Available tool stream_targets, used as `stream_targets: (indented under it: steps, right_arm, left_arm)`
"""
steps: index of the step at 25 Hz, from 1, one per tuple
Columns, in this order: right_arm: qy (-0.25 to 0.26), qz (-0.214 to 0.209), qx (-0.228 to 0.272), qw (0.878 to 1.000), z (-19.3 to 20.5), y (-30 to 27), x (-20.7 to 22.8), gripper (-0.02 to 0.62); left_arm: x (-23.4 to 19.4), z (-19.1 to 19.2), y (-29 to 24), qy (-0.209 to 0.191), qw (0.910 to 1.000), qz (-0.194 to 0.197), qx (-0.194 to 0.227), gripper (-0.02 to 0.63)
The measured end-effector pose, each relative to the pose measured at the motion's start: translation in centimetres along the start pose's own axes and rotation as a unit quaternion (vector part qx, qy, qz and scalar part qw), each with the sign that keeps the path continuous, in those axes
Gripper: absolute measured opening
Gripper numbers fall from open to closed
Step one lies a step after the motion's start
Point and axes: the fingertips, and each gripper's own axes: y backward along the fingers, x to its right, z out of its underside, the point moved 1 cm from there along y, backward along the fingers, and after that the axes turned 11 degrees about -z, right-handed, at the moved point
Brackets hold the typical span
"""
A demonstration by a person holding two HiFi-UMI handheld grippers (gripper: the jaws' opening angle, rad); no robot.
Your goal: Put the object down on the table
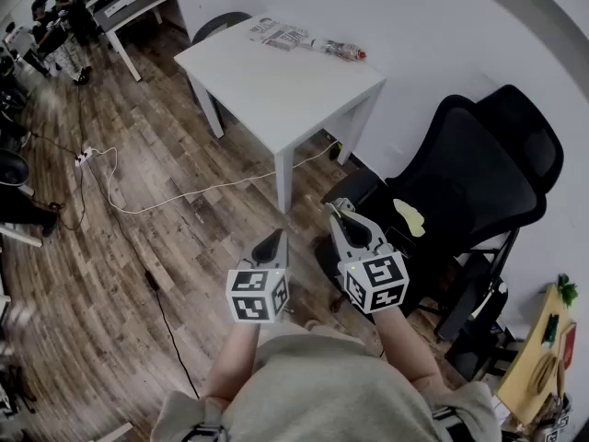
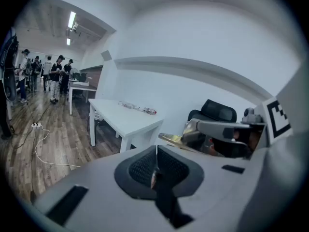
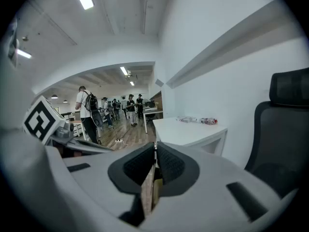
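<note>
Left gripper (image 2: 155, 152): jaws pressed together along a thin seam, with nothing between them. It is held in the air over the floor and touches nothing.
Right gripper (image 3: 155, 149): jaws meet at the tips, with only a thin wedge of gap lower down. No held thing can be made out, and it touches nothing.
Pair: the two grippers are side by side and close together, both tipped a little downward. Each marker cube is at the near end, toward the person.
Red-capped object (image 1: 339, 50): lies flat on the table, well ahead of both grippers at the far edge by the wall.
Patterned packet (image 1: 276, 33): just beside the red-capped object, on the side toward the left gripper's line, also at the table's far edge.
Table (image 1: 276, 90): white and square, ahead of the grippers and well apart from them. Its near part is bare.
Office chair (image 1: 488, 164): black, with a mesh back, just beyond and to the outside of the right gripper. The right gripper's tip is near the front edge of the seat.
Yellow scrap (image 1: 409, 216): lies on the chair seat, near the right gripper's outer side.
Floor (image 1: 138, 155): wood-look planks, below and ahead of the left gripper.
White cable (image 1: 184, 194): loops across the floor from under the table to a power strip (image 1: 85, 157), far out to the left gripper's side.
Black cable (image 1: 170, 325): trails over the floor just outside the left gripper.
Wall (image 1: 442, 26): plain white, behind the table and chair.
Room beyond: an open space with ceiling strip lights. People (image 3: 87, 111) stand among more desks, far ahead and to the left of the grippers.
</note>
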Motion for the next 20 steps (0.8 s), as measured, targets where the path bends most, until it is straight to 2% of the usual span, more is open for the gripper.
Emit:
stream_targets:
  steps: [3,7,12,20]
  right_arm:
    - [-0.009,0.006,0.002,1.0,0.9,4.0,-0.4,0.025]
    - [-0.01,0.009,0.009,1.0,1.1,7.4,-1.1,0.025]
    - [-0.007,0.01,0.019,1.0,1.0,9.1,-1.0,0.025]
    - [0.001,0.013,0.023,1.0,1.0,11.0,0.1,0.025]
  left_arm:
    - [2.9,1.0,2.6,-0.012,0.9999,0.002,-0.005,0.011]
    - [4.1,1.2,5.1,-0.016,0.9998,-0.011,-0.001,0.011]
    - [4.8,0.9,6.0,-0.015,0.9996,-0.025,0.009,0.011]
    - [6.9,1.1,6.2,-0.013,0.9995,-0.023,0.02,0.011]
